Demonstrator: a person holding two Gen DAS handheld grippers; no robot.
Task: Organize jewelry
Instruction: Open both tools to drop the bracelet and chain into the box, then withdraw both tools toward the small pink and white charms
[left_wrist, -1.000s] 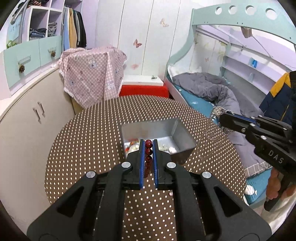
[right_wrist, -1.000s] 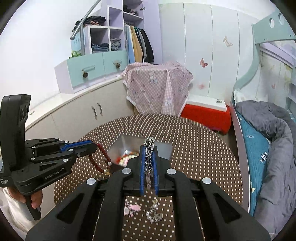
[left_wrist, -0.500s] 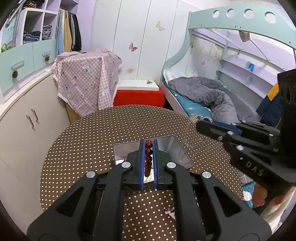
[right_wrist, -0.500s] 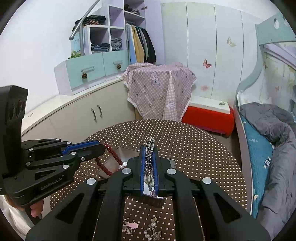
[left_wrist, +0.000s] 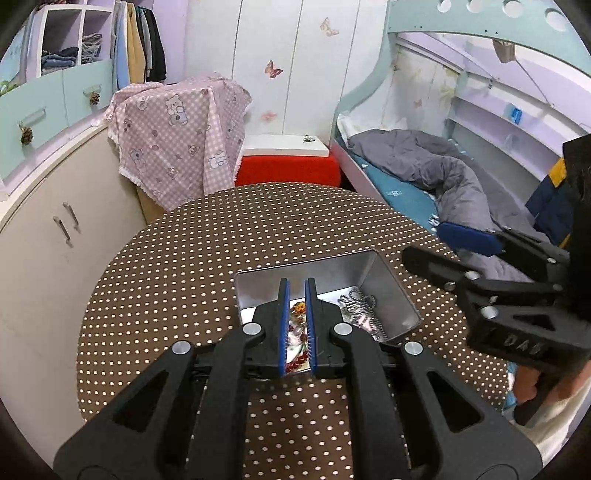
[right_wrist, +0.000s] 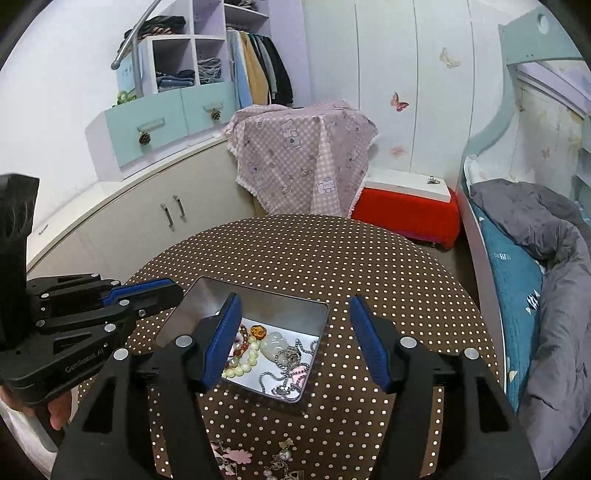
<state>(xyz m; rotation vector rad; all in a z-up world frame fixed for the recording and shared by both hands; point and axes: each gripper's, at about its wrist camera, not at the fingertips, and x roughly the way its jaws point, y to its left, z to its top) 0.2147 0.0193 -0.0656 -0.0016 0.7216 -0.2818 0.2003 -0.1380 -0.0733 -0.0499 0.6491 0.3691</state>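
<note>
Since a second ago the silver chain has dropped from the right gripper, jaws opening and empty, into the tin below; the left gripper, near-closed, looks empty; next, the loose pieces on the tabletop

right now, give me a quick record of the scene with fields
surface: round dotted table
container: open metal tin holding beads, pendant, silver chain
left hand-held gripper: almost shut, empty, aimed at the tin
right hand-held gripper: jaws opening, nothing between them
unsorted: loose pieces on table's near edge
</note>
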